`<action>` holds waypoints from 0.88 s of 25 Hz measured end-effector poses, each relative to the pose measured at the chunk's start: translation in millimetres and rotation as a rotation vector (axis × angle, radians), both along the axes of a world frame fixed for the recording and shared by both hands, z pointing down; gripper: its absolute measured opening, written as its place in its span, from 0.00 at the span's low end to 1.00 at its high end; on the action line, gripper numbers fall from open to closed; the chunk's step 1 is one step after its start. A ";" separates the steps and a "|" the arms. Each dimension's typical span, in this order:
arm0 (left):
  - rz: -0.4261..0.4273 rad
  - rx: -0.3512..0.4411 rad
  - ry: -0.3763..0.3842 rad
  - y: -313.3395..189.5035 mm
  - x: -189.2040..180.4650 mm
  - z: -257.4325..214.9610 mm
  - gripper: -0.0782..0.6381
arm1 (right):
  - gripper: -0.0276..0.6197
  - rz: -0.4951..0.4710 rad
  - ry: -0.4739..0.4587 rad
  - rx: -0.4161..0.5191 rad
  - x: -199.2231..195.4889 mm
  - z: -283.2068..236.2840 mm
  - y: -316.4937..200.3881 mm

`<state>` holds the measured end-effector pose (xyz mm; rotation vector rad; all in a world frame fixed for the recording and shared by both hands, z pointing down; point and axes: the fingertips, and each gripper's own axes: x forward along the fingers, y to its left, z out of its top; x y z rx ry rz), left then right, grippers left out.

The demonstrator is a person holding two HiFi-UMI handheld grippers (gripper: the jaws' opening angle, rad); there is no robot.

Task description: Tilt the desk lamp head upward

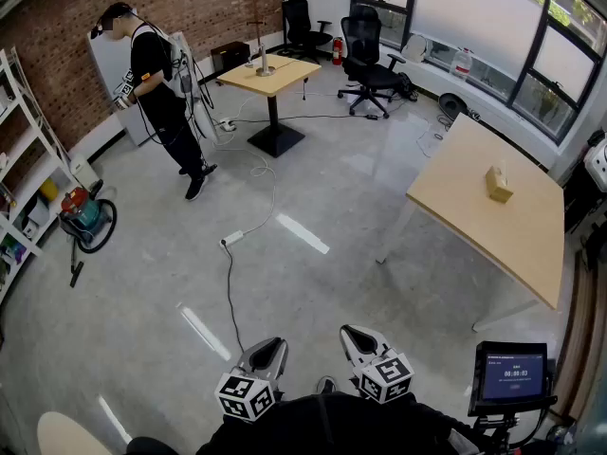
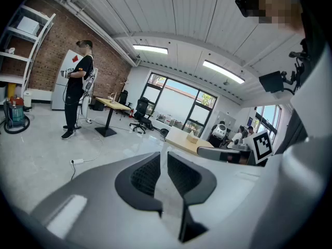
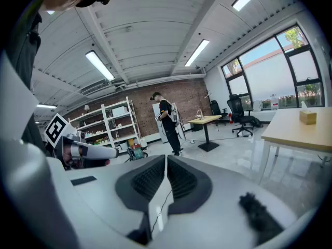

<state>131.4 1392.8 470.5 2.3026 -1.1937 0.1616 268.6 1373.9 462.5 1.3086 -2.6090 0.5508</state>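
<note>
The desk lamp (image 1: 263,55) is a thin upright pole on a round base, standing on a small wooden table (image 1: 289,72) far across the room. It is too small for me to make out its head. Both grippers hang close to my body at the bottom of the head view, far from the lamp. The left gripper (image 1: 269,347) (image 2: 163,157) shows a narrow gap between its pads with nothing in it. On the right gripper (image 1: 355,336) (image 3: 166,160) the pads are shut together, also empty.
A person (image 1: 161,88) stands beside the lamp table. A large wooden table (image 1: 465,197) at the right carries a tissue box (image 1: 498,184). Office chairs (image 1: 370,60) line the windows. A power strip and cable (image 1: 232,239) cross the floor. A vacuum (image 1: 83,216) and shelves (image 1: 19,150) stand left.
</note>
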 end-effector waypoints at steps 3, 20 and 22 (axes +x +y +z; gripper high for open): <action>0.007 -0.007 -0.012 5.2 0.7 0.6 0.18 | 0.07 0.008 -0.010 -0.008 1.1 1.9 1.9; 0.032 -0.023 0.028 -112.0 -10.1 13.6 0.18 | 0.07 0.055 0.021 -0.035 -5.0 14.2 -104.8; 0.053 -0.007 0.039 -137.2 -17.5 9.0 0.18 | 0.07 0.070 0.038 -0.025 -13.9 9.8 -125.2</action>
